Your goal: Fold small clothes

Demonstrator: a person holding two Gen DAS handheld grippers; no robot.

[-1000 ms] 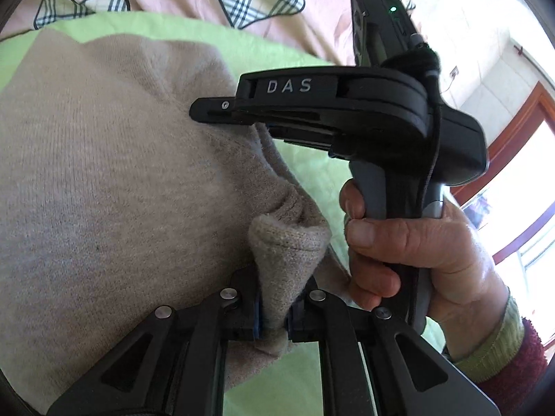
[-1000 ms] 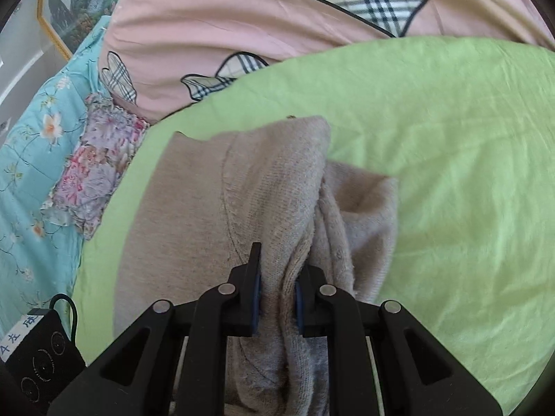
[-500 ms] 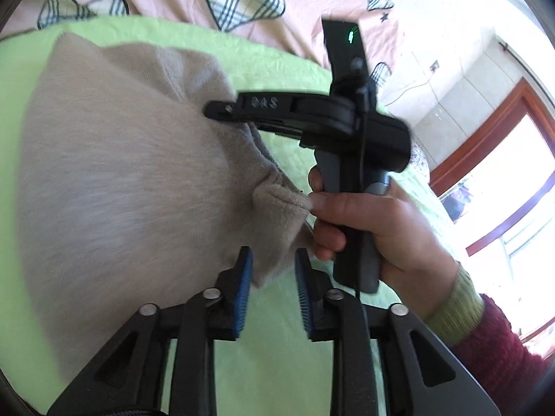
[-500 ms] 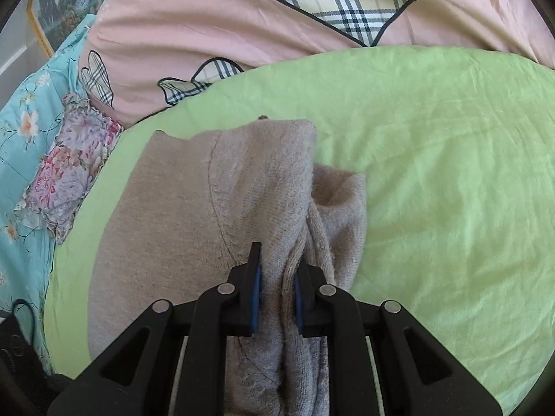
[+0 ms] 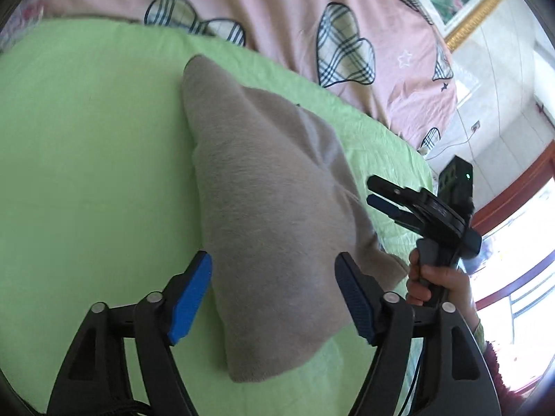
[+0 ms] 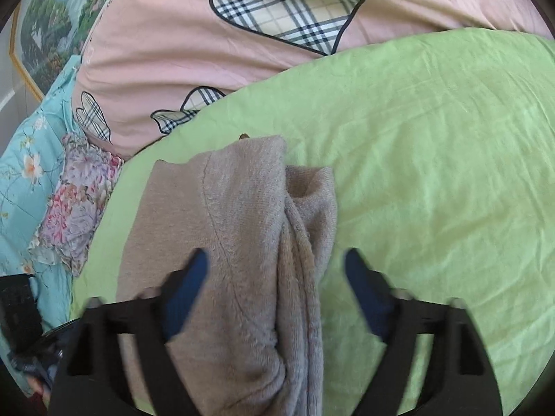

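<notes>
Both claws are spreading, pads off the beige sweater (image 5: 267,215) on the green sheet (image 5: 86,159). The left gripper (image 5: 274,298) view alone shows the right gripper (image 5: 378,194) (at three o'clock); the right view adds a floral pillow (image 6: 76,204) at nine.

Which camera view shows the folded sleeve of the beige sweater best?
The right wrist view. There the sleeve lies sharp along the sweater, its open cuff facing the camera. The left wrist view shows mostly the sweater's smooth, blurred body; only the cuff end peeks out beyond it.
</notes>
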